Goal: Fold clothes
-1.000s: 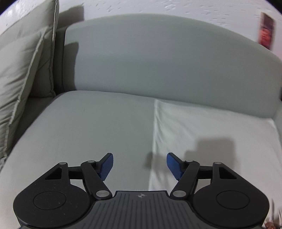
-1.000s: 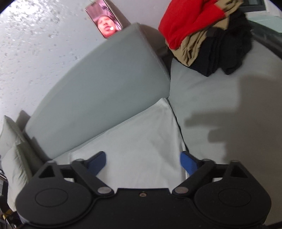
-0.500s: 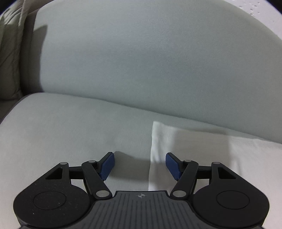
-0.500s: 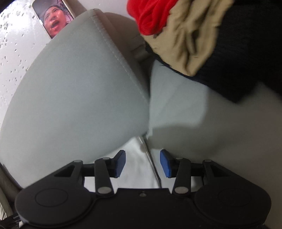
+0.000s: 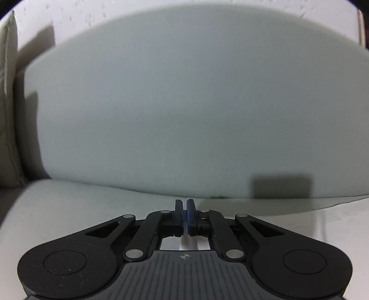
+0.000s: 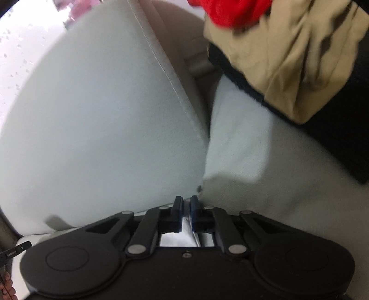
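A white cloth lies flat on the grey sofa seat, its far edge along the backrest. My left gripper sits low at the cloth's far left corner. Its jaws are closing to a sliver, with white fabric showing just beneath the pads. My right gripper is down at the cloth's far right corner, by the gap beside the backrest. Its jaws are closing too, and a strip of the white cloth is pinched between the blue pads.
A pile of clothes lies on the seat to the right: a red garment, a tan one and a black one. A pale cushion stands at the far left. A person's fingers show at the bottom left.
Both grippers moved forward and down to the cloth's far edge at the backrest. Both went from wide open to closed, with the cloth's edge between the pads.
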`<move>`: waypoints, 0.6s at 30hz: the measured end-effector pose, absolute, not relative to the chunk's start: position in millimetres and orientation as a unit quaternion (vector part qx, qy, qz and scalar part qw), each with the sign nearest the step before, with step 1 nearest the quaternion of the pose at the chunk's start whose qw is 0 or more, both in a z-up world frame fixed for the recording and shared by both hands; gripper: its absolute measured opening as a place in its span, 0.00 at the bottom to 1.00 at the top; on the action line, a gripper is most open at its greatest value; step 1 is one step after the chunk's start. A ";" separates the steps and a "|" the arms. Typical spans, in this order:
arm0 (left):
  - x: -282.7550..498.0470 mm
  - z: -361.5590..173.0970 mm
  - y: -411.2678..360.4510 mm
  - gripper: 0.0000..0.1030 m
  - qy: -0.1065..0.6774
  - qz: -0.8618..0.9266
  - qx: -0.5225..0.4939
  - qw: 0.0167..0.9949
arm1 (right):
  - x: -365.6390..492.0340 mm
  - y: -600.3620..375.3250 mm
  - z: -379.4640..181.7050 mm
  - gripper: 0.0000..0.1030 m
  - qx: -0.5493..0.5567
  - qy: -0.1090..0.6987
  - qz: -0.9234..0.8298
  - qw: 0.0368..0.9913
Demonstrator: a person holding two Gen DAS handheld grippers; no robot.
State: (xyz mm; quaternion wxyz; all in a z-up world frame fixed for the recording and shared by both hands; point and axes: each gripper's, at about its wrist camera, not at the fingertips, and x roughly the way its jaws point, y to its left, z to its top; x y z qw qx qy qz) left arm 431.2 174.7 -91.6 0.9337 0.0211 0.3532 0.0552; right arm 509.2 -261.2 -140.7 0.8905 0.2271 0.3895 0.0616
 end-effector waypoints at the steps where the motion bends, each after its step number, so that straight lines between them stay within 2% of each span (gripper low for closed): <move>1: 422.7 -84.4 177.2 0.03 0.347 0.056 0.015 0.936 | 502.0 -261.8 -135.8 0.05 0.227 0.384 0.061 0.893; 12: 307.0 12.1 185.4 0.03 0.282 0.041 -0.045 0.957 | 369.5 -283.8 -36.2 0.05 0.285 0.306 0.084 0.904; 18: 237.1 25.2 184.9 0.03 0.297 0.043 -0.052 0.953 | 299.2 -296.1 8.9 0.05 0.284 0.320 0.084 0.900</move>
